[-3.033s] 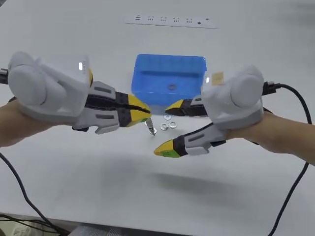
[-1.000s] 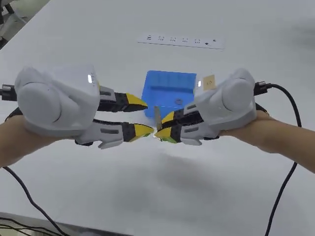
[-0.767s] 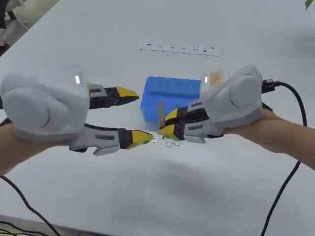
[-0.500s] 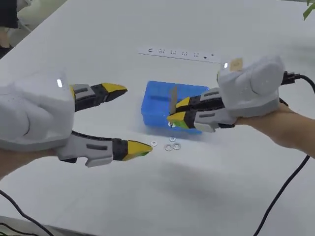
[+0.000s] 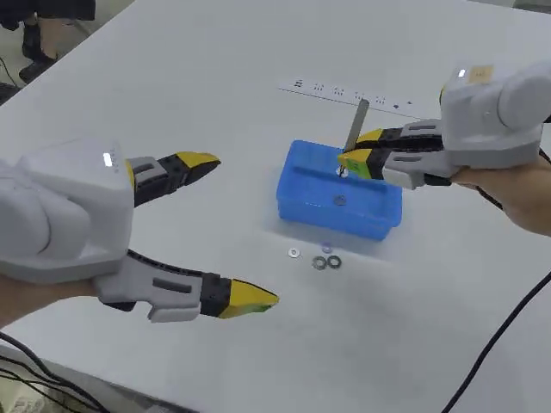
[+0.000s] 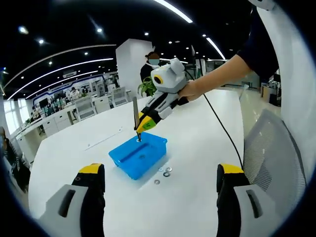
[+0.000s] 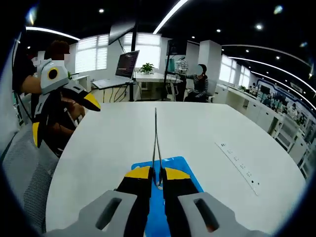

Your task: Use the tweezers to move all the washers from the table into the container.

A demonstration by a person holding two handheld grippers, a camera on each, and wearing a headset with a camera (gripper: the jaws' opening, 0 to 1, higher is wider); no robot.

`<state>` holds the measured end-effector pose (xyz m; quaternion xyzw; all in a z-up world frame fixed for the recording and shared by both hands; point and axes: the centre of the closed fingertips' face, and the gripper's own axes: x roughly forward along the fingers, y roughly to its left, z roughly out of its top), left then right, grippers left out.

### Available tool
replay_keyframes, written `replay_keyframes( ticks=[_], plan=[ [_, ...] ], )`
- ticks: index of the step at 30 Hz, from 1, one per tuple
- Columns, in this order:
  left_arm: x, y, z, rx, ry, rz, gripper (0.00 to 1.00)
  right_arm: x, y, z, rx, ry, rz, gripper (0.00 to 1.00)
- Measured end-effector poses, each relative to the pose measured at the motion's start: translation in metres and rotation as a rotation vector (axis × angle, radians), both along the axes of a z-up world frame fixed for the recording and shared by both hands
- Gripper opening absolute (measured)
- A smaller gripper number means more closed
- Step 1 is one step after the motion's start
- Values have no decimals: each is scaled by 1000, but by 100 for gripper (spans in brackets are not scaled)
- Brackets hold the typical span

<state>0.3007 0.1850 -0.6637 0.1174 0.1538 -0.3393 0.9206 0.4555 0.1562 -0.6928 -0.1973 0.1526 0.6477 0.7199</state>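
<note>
1. Right claw: jaws closed narrow on the tweezers, held above the far side of the container.
2. Tweezers: near upright, tips down towards the container interior; whether they carry a washer cannot be told.
3. Container: blue, open-topped, on the white tabletop; one washer inside.
4. Washers: a small cluster lying on the tabletop just in front of the container's near wall, one a little to the left of the others.
5. Left claw: jaws spread wide, holding nothing, well apart from the container on the near left.
6. Power strip: flat on the tabletop beyond the container.
</note>
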Motion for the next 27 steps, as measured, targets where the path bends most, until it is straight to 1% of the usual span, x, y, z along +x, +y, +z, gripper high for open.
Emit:
replay_keyframes(
  ticks=[3, 6, 7, 10, 12, 14, 21, 23, 25, 27],
  plan=[
    [1, 9, 0, -11, 3, 22, 99, 14, 6, -15, -7, 18, -27, 9],
    [2, 17, -2, -20, 6, 45, 99, 21, 9, -28, -19, 37, -42, 9],
    [2, 19, -2, -26, 6, 49, 99, 23, 11, -34, -26, 46, -43, 9],
    [1, 18, -5, -51, 16, 57, 100, 23, 13, -47, -52, 43, -32, 9],
    [1, 17, -9, -42, 24, 61, 100, 24, 15, -54, -63, 46, -27, 9],
    [1, 16, -12, -45, 35, 63, 100, 25, 17, -61, -77, 47, -21, 9],
    [2, 17, -13, -52, 43, 86, 99, 26, 18, -72, -92, 59, -12, 9],
    [3, 17, -13, -54, 45, 92, 99, 24, 18, -74, -99, 60, -5, 9],
    [3, 17, -14, -49, 51, 96, 99, 24, 17, -75, -107, 51, 1, 9],
    [3, 17, -14, -49, 54, 96, 99, 25, 18, -73, -103, 53, 1, 10]
  ],
)
